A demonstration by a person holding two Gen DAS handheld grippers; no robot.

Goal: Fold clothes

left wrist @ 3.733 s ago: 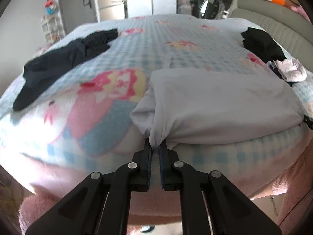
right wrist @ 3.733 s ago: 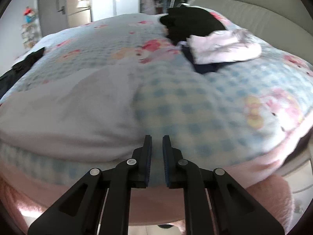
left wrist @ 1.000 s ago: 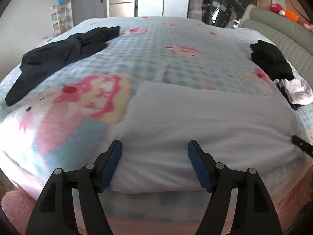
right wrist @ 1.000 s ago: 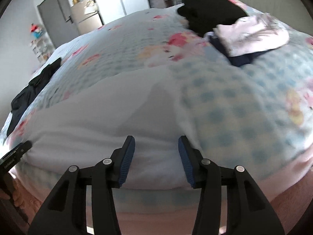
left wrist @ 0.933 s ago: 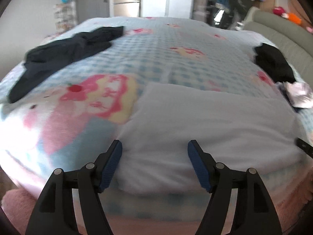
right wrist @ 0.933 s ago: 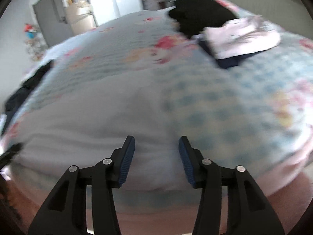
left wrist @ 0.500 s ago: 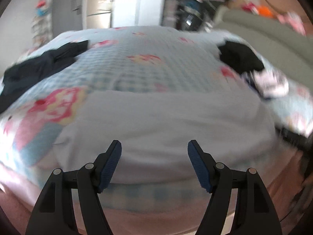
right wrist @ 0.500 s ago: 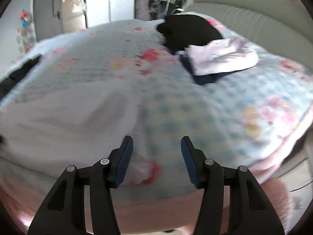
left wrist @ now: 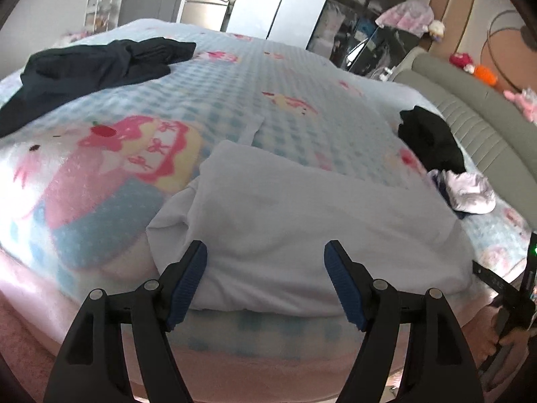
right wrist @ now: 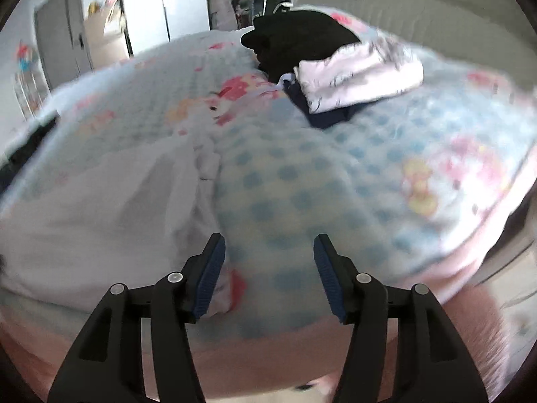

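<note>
A white garment (left wrist: 302,221) lies folded flat near the bed's front edge; the right wrist view shows its right end (right wrist: 100,215). My left gripper (left wrist: 265,278) is open, hovering over the garment's near edge with nothing between its fingers. My right gripper (right wrist: 268,268) is open too, just right of the garment's end, above the checked blanket (right wrist: 302,201). The right gripper's body (left wrist: 503,288) and a hand show at the far right of the left wrist view.
A black garment (left wrist: 94,63) sprawls at the bed's far left. Folded clothes, black (right wrist: 302,37), pale pink (right wrist: 359,74) and dark blue, are piled at the right by the grey headboard (left wrist: 476,124). Wardrobe and door stand behind. Pink rug (right wrist: 470,352) below.
Both grippers let go of the white garment and opened. The garment now lies flat on the bed. The right gripper has swung rightward; the left has drifted back left.
</note>
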